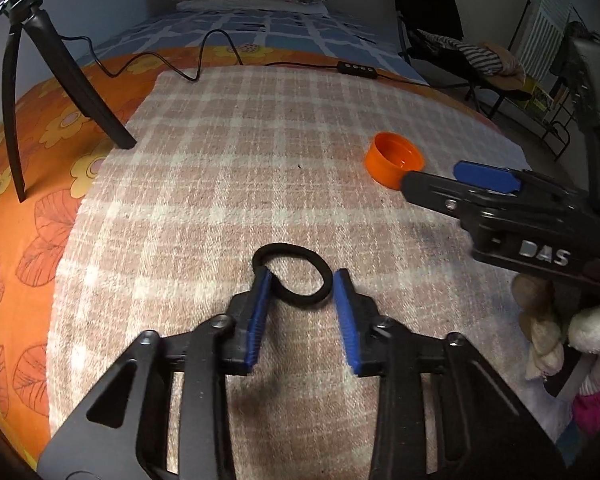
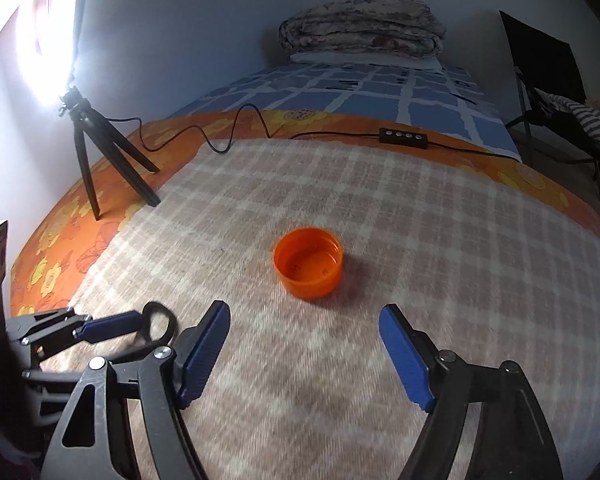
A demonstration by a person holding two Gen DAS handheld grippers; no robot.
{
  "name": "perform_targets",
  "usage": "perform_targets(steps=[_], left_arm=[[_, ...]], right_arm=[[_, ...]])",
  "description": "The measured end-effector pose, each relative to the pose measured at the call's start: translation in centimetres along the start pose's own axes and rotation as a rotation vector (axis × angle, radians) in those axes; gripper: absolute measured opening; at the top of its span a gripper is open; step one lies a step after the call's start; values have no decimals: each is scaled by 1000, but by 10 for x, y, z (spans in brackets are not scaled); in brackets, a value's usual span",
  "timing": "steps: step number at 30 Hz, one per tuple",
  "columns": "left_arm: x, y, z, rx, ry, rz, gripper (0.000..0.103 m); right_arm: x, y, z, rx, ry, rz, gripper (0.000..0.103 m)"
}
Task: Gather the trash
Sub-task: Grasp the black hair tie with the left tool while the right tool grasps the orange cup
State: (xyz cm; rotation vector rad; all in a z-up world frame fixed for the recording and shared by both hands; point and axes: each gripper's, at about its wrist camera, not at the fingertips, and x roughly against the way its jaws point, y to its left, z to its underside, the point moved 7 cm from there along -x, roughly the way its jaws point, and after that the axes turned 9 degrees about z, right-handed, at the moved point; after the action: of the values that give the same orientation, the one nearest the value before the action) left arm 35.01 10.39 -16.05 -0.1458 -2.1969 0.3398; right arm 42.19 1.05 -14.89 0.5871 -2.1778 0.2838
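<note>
Left wrist view | left gripper (image 1: 300,294) jaws narrow, straddling hair tie (image 1: 296,276), pads not yet pressing | right gripper (image 2: 305,350) wide, orange cap (image 2: 309,268) at 12 o'clock, ungrasped | judged: nothing collected yet

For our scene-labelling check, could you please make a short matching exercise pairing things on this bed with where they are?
Things:
1. black elastic hair tie
2. orange plastic cap
3. black tripod
4. folded floral quilt

Places:
A. at the bed's far end
B. on the orange flowered sheet
C. between the left tool's blue pads
D. open side up on the checked blanket, ahead of the right tool

Pairs: 1-C, 2-D, 3-B, 4-A
</note>
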Motion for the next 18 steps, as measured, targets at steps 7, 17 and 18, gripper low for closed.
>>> perform_targets(steps=[7,17,18], left_arm=[[-2,6,-4,7,-15,7,14],[5,7,-6,10,-32,18,8],[6,6,-6,7,-34,18,7]], right_arm=[[-26,4,-12,10,18,34,74],[-40,6,-12,20,44,56,47],[-38,6,-11,21,41,57,47]])
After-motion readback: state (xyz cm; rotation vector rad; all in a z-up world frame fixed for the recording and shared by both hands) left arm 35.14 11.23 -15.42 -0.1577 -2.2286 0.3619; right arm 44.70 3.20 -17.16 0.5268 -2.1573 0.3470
